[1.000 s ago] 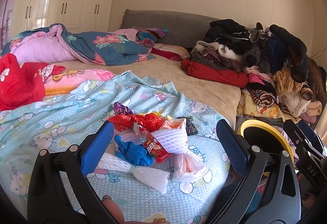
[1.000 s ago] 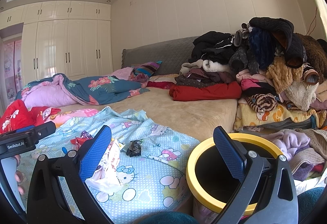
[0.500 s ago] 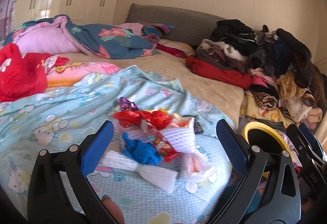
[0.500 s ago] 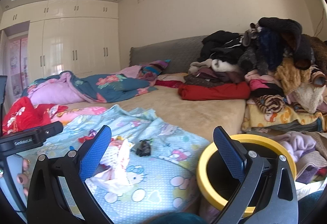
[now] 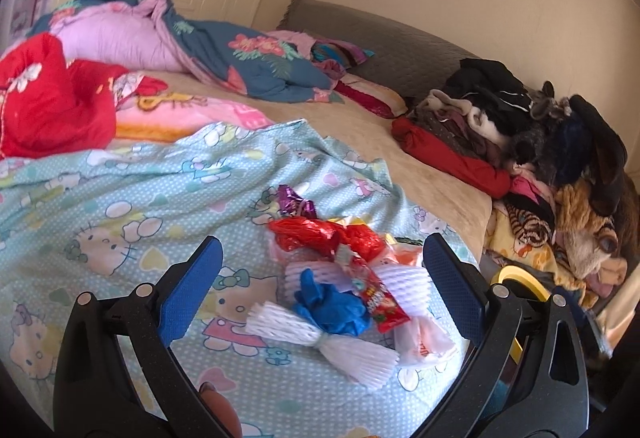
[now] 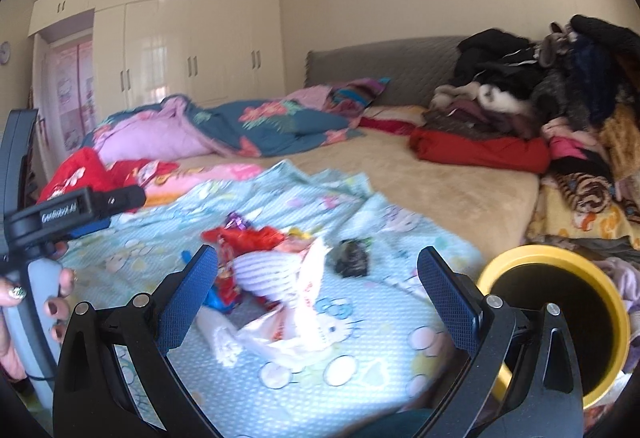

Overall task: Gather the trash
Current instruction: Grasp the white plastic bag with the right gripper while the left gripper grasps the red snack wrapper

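Both sets of tongs hang released w/ nothing between them: left tongs [image 5: 320,278] spread wide over the trash pile [image 5: 344,278] on the bed, right tongs [image 6: 316,286] likewise splayed above the same heap [image 6: 276,278]; the pile sits on a light-blue cartoon-cat sheet [image 5: 120,206] near the bed's corner, just beside the bin; in it, a white foam fruit net [image 5: 320,338] tied at the middle lies nearest the left camera, a crumpled blue glove [image 5: 332,306] touching it, a red snack wrapper [image 5: 378,302] slanting across a second foam net [image 5: 404,278]; behind those a scrunched red plastic bag [image 5: 320,234] and a purple foil wrapper [image 5: 294,200]; a white-and-orange plastic bag [image 5: 424,342] trails off the right side of the heap; a small dark wrapper [image 6: 352,258] lies apart from the rest, toward the bin, seen in right wrist view; yellow-rimmed bin [image 6: 560,318] w/ black inside stands on the floor at the bed's edge, well below the sheet level; a hand [image 6: 36,310] w/ dark-painted nails grips the left tool's grey handle at the left margin of right view; further up the bed: red garment [image 5: 48,102], floral quilt [image 5: 224,54], heap of clothes [image 5: 540,142] stacked on the right side; cream wardrobe [image 6: 180,46] along the back wall.
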Demonstrator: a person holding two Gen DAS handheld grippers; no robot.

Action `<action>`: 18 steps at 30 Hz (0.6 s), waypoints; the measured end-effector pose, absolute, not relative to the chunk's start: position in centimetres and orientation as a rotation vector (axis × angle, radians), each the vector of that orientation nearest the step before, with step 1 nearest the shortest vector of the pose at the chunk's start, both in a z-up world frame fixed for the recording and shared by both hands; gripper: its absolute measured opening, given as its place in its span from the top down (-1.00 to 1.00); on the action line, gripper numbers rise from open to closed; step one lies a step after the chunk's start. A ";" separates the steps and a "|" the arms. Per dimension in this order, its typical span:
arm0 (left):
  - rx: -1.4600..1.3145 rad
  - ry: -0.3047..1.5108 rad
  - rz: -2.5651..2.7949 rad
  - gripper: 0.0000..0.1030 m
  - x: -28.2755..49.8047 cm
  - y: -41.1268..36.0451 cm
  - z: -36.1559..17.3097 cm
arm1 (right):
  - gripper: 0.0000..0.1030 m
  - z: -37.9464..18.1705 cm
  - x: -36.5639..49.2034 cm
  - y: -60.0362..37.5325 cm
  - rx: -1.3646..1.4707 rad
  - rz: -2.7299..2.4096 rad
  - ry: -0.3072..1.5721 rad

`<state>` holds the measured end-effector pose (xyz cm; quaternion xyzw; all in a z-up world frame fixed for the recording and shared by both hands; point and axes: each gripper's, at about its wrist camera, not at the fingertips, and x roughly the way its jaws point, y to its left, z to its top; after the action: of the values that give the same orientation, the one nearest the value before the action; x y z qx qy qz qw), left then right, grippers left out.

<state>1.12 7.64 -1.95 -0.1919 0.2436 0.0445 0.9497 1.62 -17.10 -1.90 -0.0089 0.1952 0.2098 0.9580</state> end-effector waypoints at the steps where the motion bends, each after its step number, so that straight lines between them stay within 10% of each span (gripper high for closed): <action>1: -0.395 0.502 0.094 -0.79 1.4 7.9 -2.0 | -0.88 -2.3 1.9 -16.6 -0.018 0.438 0.418; 18: -0.413 0.684 0.026 -0.73 9.6 6.3 -4.6 | -0.84 -8.5 9.2 -16.2 0.077 0.472 0.851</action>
<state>9.62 6.31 -4.60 -0.2013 0.3330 0.0127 0.9211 9.23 -16.17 -8.52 0.0372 0.4088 0.2268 0.8832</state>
